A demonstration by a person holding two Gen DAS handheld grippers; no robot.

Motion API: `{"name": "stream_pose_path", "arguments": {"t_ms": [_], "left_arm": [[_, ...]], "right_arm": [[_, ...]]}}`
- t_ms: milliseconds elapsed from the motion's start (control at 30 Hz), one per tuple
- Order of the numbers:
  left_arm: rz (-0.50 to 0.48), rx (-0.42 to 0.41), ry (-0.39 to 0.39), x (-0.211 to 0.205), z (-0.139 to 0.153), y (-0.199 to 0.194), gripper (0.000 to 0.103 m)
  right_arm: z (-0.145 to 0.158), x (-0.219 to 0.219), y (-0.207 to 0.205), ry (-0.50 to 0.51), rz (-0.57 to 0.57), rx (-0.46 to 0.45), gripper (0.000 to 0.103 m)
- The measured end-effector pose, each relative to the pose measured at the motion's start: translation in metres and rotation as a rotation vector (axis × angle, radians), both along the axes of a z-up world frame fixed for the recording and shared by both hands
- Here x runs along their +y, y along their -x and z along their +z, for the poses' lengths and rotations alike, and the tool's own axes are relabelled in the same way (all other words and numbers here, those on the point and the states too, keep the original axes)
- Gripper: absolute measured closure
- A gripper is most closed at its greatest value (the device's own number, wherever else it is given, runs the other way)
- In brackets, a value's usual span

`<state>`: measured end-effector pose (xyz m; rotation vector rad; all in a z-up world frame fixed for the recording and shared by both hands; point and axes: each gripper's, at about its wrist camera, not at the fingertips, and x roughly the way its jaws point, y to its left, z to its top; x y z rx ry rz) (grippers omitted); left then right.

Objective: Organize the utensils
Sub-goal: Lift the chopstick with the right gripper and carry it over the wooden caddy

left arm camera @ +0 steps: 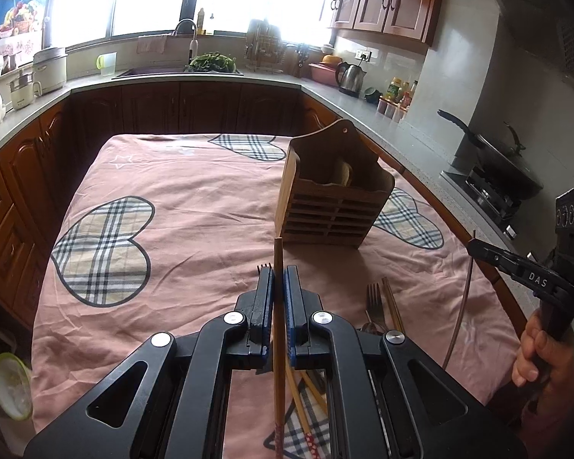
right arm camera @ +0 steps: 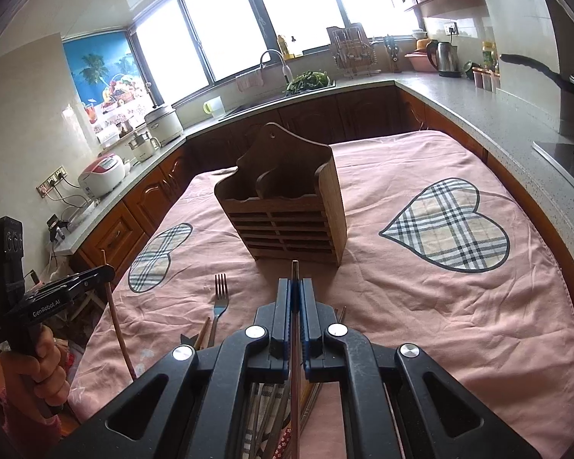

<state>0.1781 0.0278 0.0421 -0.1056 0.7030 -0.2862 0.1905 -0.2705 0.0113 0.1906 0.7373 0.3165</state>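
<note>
A wooden slatted utensil holder (left arm camera: 333,191) stands upright on the pink tablecloth; it also shows in the right wrist view (right arm camera: 287,210). My left gripper (left arm camera: 278,273) is shut on a wooden chopstick (left arm camera: 278,306), raised above the cloth in front of the holder. My right gripper (right arm camera: 295,283) is shut on a thin dark chopstick (right arm camera: 295,344), also in front of the holder. A fork (right arm camera: 220,298) and more chopsticks (left arm camera: 392,306) lie on the cloth below the grippers. Each gripper shows in the other's view: the right one (left arm camera: 474,246), the left one (right arm camera: 103,271).
The table with the pink cloth (left arm camera: 195,176) is ringed by kitchen counters (left arm camera: 401,130). A wok (left arm camera: 493,160) sits on the stove at right. A kettle (left arm camera: 350,76), bottles and rice cookers (right arm camera: 101,174) stand on the counters. A sink (left arm camera: 180,70) is at the back.
</note>
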Motion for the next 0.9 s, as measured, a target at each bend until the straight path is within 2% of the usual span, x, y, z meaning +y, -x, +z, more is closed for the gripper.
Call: {"name": "stream_pose_path", "arguments": {"t_ms": [500,900], "left_arm": [[0.036,-0.148,0.045,0.007,0.047,0.006,0.098],[0.086,-0.316,0.12,0.001,0.103,-0.049,0.098]], "right_arm": [[0.048,0.0,0.003,-0.03,0.005,-0.131,0.099],[0.111,-0.001,-0.048,-0.075,-0.049,-0.323,0.099]]}}
